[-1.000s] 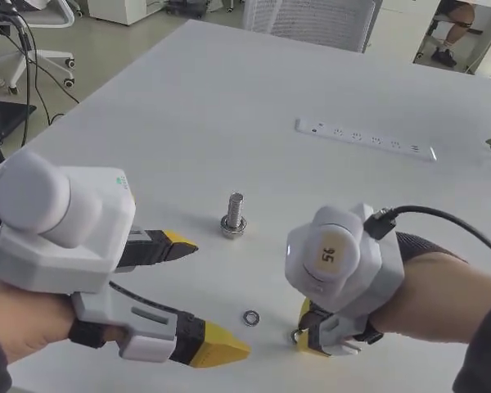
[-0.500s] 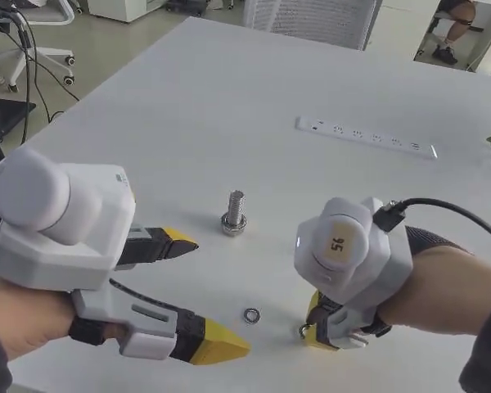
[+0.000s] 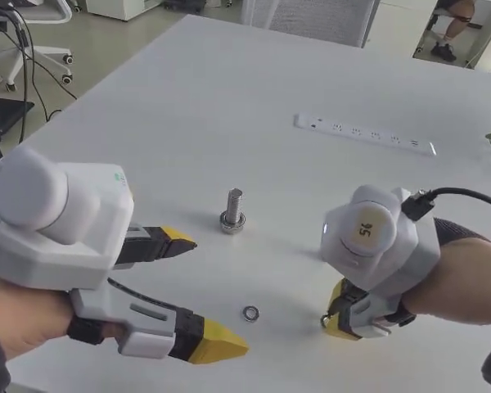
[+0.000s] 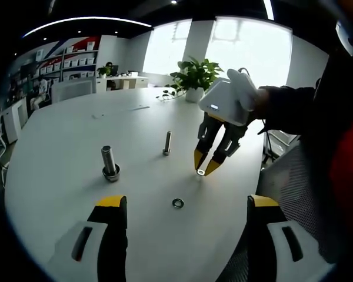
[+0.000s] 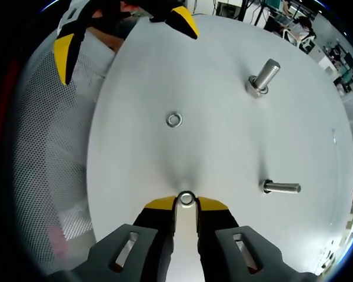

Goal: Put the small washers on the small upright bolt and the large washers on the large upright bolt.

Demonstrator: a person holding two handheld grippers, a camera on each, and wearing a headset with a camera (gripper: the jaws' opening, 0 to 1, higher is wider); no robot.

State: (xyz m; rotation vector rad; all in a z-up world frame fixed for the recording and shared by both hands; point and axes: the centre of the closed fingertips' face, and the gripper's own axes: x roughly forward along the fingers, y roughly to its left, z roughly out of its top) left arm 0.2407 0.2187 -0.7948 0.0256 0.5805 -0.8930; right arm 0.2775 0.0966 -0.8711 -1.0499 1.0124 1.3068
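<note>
Right gripper [image 3: 337,323] points its yellow tips down at the white table [image 3: 229,98], its jaws pinched together on the gripped washer [image 5: 186,198], a small metal ring held by its rim between the two tips. The ring hangs very low, and whether it touches the tabletop cannot be told. Left gripper [image 3: 218,295] sits low over the near left part of the table, jaws spread wide with nothing between them. A loose washer [image 3: 250,313] lies flat on the table between the two grippers, just beside the left gripper's nearer tip in the head view. The large bolt [image 3: 233,211] stands upright farther back, well apart from both washers. It has a wider metal collar at its foot, and whether that is a washer or the bolt's own head cannot be told. The small bolt [image 4: 166,143], thinner, also stands upright, near the right gripper in the left gripper view. A white power strip [image 3: 364,135] lies across the far side of the table, and a potted plant [image 4: 194,73] stands beyond the table's far edge
</note>
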